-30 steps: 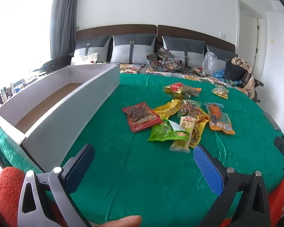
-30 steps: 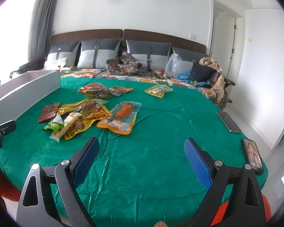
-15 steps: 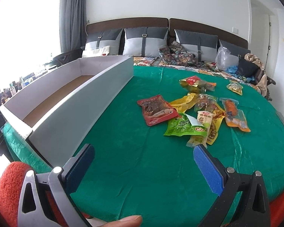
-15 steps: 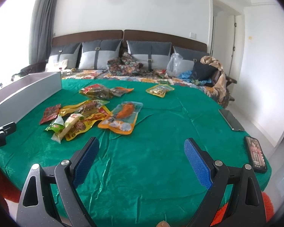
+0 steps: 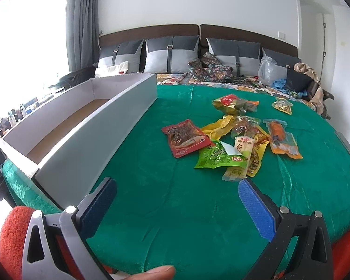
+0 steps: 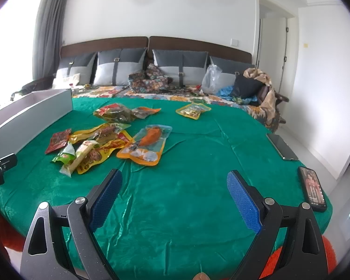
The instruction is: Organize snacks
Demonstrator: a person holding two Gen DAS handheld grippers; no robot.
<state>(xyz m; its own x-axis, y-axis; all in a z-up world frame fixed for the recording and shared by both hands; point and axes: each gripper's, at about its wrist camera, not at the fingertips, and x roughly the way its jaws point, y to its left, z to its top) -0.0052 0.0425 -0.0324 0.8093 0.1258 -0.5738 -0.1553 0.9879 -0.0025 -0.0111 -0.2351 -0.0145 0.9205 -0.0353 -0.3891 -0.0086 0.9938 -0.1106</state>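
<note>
Left gripper [image 5: 177,194] and right gripper [image 6: 174,186] both hover over the green satin cloth [image 6: 186,168], blue-padded jaws spread wide, holding nothing. The colourful foil snack packets [image 5: 231,140] lie clustered mid-cloth, ahead of both grippers. The long white cardboard box [image 5: 86,126] sits well left of them.
</note>
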